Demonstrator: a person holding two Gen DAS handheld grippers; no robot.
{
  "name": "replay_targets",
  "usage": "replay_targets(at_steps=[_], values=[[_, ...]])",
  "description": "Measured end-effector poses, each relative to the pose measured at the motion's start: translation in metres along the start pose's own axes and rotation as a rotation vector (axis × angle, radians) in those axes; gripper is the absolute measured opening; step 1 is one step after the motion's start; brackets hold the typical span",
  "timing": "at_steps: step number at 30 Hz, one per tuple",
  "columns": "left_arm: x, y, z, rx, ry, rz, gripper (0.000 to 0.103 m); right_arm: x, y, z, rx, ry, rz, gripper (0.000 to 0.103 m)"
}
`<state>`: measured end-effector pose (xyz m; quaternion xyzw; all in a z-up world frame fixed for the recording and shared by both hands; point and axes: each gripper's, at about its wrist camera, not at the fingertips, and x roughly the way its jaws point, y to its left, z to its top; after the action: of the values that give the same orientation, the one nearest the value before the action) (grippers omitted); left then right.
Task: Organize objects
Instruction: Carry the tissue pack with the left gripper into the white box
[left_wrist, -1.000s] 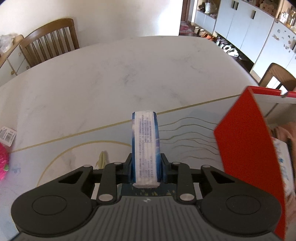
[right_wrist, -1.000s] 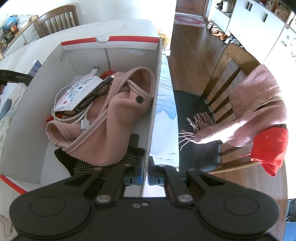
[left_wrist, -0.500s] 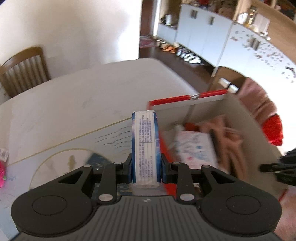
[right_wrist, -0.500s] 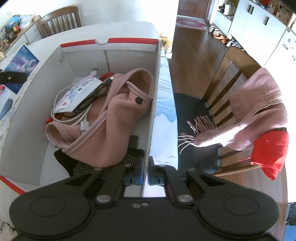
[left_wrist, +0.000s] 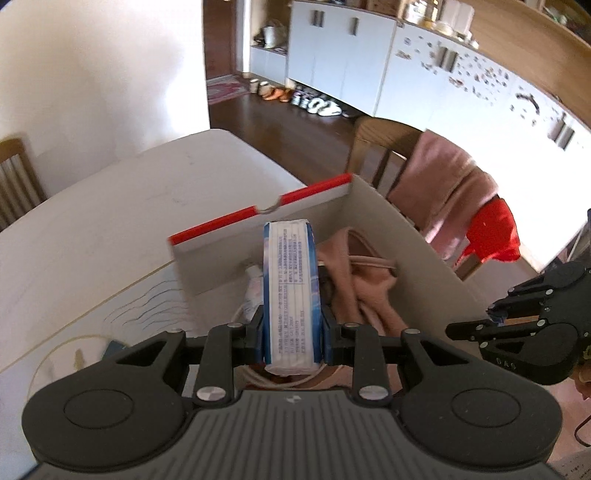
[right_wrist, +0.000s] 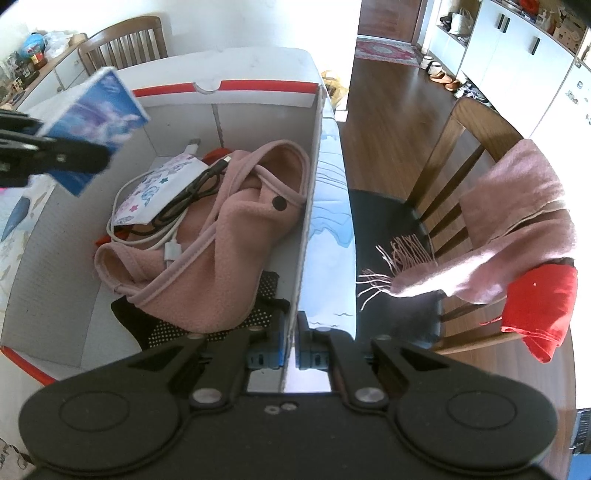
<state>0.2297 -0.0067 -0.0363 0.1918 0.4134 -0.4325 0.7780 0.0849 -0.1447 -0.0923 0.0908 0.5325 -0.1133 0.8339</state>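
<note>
Blue-white tissue pack (left_wrist: 290, 291); printed spine

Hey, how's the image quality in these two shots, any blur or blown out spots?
Left wrist view: cabinets at right wash out in glare, edges bend with fisheye, the tissue pack stays sharp. Right wrist view: the tissue pack and left gripper are motion-blurred, the box contents crisp, the top wall overexposed.

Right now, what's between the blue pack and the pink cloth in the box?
Only air. In the right wrist view, the pack hangs above the box, over the cloth.
</note>
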Motion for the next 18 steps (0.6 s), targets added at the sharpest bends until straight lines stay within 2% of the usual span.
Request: replay_targets(at_steps=[8, 18], values=[[0.033, -0.019, 0.007, 0.032, 0.047, -0.037, 0.026, 0.000, -0.001, -0.001, 0.001, -0.004, 0.005, 0.005], [0.070, -0.034, 0.000, 0.074, 0.103, 0.009, 0.026, 0.001, -0.002, 0.000, 0.002, -0.006, 0.006, 0.005]])
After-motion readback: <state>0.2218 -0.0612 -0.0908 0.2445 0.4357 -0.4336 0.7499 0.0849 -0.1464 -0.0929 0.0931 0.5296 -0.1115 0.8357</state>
